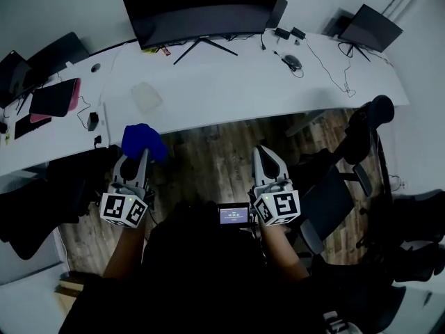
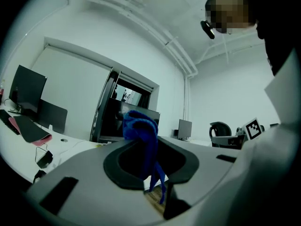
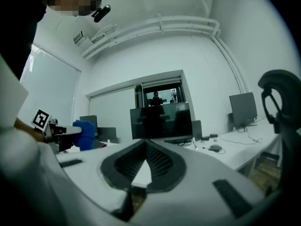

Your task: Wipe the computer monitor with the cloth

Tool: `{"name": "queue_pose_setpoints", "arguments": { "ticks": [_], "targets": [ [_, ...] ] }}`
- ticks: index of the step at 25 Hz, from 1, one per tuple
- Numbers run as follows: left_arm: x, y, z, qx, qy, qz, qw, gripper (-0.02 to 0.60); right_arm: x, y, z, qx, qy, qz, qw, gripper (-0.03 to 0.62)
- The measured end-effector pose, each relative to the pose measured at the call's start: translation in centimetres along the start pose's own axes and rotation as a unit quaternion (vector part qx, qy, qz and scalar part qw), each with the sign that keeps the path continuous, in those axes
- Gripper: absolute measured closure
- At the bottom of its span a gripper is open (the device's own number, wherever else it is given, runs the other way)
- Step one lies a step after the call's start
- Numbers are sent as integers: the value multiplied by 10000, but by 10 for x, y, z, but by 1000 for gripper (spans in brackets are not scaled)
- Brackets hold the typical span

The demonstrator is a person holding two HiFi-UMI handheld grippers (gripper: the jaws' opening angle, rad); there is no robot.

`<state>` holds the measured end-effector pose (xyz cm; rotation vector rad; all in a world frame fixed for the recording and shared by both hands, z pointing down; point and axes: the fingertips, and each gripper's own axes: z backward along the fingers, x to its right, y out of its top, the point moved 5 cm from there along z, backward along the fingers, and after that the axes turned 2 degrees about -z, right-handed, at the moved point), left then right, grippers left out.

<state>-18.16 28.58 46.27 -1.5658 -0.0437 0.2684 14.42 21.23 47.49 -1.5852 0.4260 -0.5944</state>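
— Cloth: how does it look, and where is it?
— Deep blue, soft, bunched into a crumpled wad. The left gripper is clamped on it, a loose tail hanging below the jaws, at 9 o'clock from the right gripper.
— And the right one?
— Its jaws are closed together with nothing between them.
— Counts?
— One cloth, two grippers. One wide dark monitor stands on the white desk at 12 o'clock, and one smaller screen at 1 o'clock. The dark shapes at 10 o'clock may be screens too.
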Motion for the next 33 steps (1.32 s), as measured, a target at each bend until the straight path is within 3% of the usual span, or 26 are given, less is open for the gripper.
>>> {"name": "queue_pose_setpoints", "arguments": {
  "ticks": [6, 18, 25, 33],
  "targets": [
    [-7, -3, 29, -126, -309, -292, 9990, 515, -39, -5, 10, -82, -84, -5, 9999, 591],
    [-73, -12, 94, -446, -918, -375, 9941, 515, -145, -31, 17, -255, -460, 76, 9986, 591],
    [-84, -17, 103, -612, -1165, -301, 9908, 515, -177, -42, 20, -390, -304, 46, 9988, 591],
    [-80, -14, 100, -585, -1276, -315, 9896, 515, -183, -41, 11, -399, -215, 78, 9989, 591]
  ]
}}
